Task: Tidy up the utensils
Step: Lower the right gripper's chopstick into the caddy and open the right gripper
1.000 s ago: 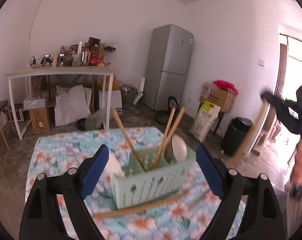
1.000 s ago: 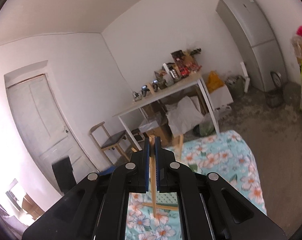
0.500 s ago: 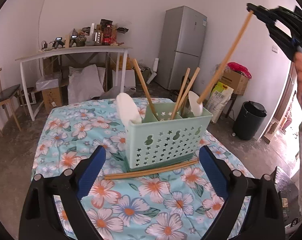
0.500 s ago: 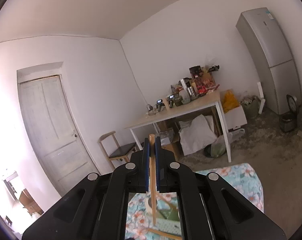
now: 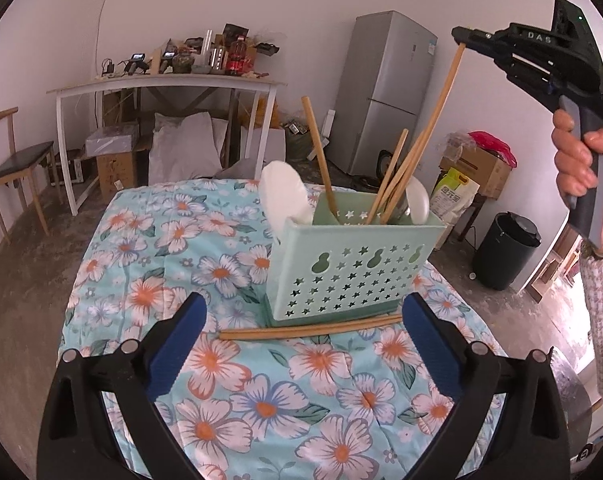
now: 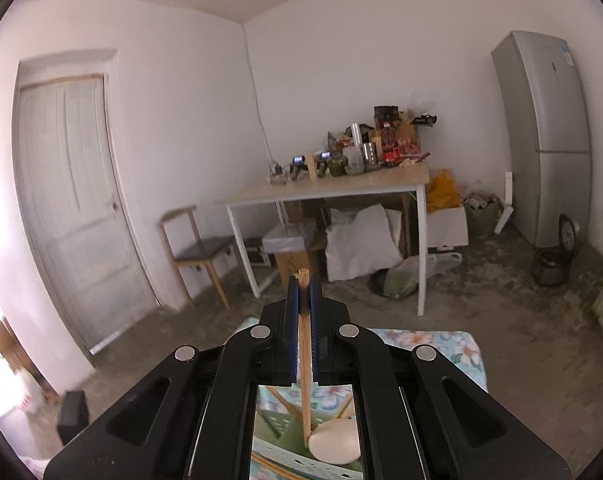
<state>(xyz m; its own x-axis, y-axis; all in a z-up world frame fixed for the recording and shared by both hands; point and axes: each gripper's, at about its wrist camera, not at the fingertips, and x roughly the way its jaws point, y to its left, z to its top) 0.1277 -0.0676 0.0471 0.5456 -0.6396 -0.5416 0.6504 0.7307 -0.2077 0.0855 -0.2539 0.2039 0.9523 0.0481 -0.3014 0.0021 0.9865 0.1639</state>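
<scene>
1. Left gripper [image 5: 301,340]: jaws just widened, nothing between them, low over flowered cloth [image 5: 149,240]
2. Just ahead: two chopsticks [image 5: 309,330] flat against green caddy [image 5: 353,268]
3. Right gripper [image 6: 303,312]: clamped on chopstick [image 6: 304,364], lower end seemingly inside the caddy, beside white spoon [image 6: 335,440]

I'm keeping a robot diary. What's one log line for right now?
right tongs: shut on chopstick, over basket | left tongs: open, empty | chopsticks on cloth: waiting
</scene>
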